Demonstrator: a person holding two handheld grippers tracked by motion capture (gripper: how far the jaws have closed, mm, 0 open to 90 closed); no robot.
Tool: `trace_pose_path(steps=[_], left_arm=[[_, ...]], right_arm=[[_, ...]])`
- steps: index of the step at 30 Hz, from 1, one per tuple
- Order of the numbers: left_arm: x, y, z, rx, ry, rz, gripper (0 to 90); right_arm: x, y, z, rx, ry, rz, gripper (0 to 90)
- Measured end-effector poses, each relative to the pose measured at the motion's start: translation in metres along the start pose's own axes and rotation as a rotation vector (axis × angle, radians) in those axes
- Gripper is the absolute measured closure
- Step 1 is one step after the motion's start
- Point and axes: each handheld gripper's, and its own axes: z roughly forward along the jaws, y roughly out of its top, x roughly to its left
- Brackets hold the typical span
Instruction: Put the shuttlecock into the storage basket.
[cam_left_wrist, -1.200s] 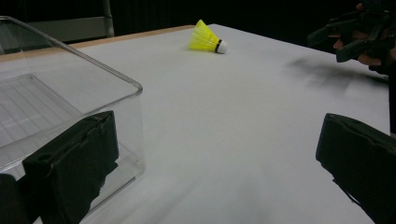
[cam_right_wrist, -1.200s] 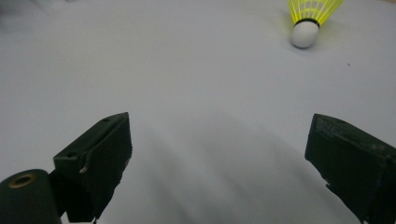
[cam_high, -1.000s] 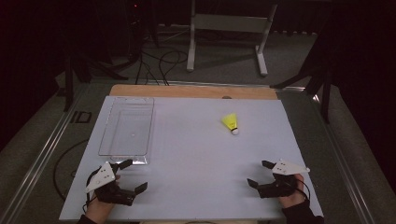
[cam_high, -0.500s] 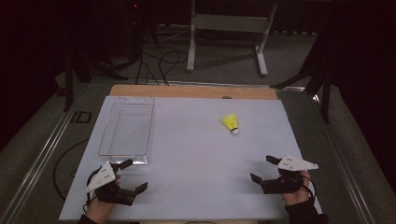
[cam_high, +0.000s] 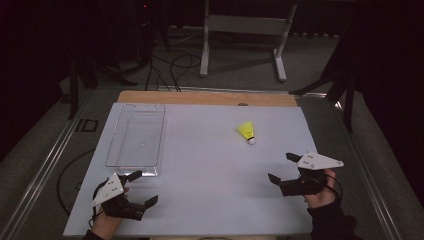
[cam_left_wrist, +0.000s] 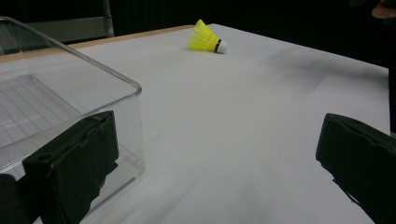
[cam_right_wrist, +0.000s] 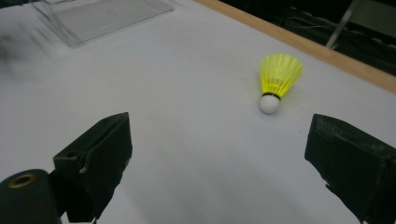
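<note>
Yellow shuttlecock lies on its side on the white table, right of centre toward the far edge. Long axis runs roughly near-to-far: white round cork tip points back at the person, flared yellow skirt points at the wooden strip along the far edge. Skirt looks like thin ribbed plastic, cone-shaped.

Right gripper sits near and right of the shuttlecock, well apart from it, black jaws spread wide, nothing between them. Left gripper is at the near-left, jaws also apart, empty, just beside the near corner of the clear plastic tray. Tray is rectangular, glossy, rounded corners.
</note>
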Motion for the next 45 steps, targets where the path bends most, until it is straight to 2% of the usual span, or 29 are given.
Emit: trace_pose_path(steps=[7, 16, 21, 27, 36, 45], left_arm=[[0.0, 0.0, 0.0, -0.001, -0.001, 0.0, 0.0], [0.0, 0.0, 0.0, -0.004, -0.002, -0.002, 0.0], [0.0, 0.0, 0.0, -0.003, -0.002, -0.002, 0.0], [0.0, 0.0, 0.0, -0.002, -0.002, -0.001, 0.0], [0.0, 0.0, 0.0, -0.001, -0.003, -0.001, 0.0], [0.0, 0.0, 0.0, -0.001, -0.005, -0.002, 0.0]], right_arm=[[-0.002, 0.018, 0.004, 0.001, -0.004, -0.007, 7.5], [-0.007, 0.038, 0.014, 0.01, -0.039, -0.015, 7.5], [-0.009, 0.046, 0.021, 0.023, -0.056, -0.021, 7.6], [-0.012, 0.052, 0.028, 0.034, -0.063, -0.008, 7.6], [-0.018, 0.068, 0.052, 0.082, -0.069, -0.001, 7.7], [-0.022, 0.074, 0.073, 0.116, -0.066, 0.008, 7.6]])
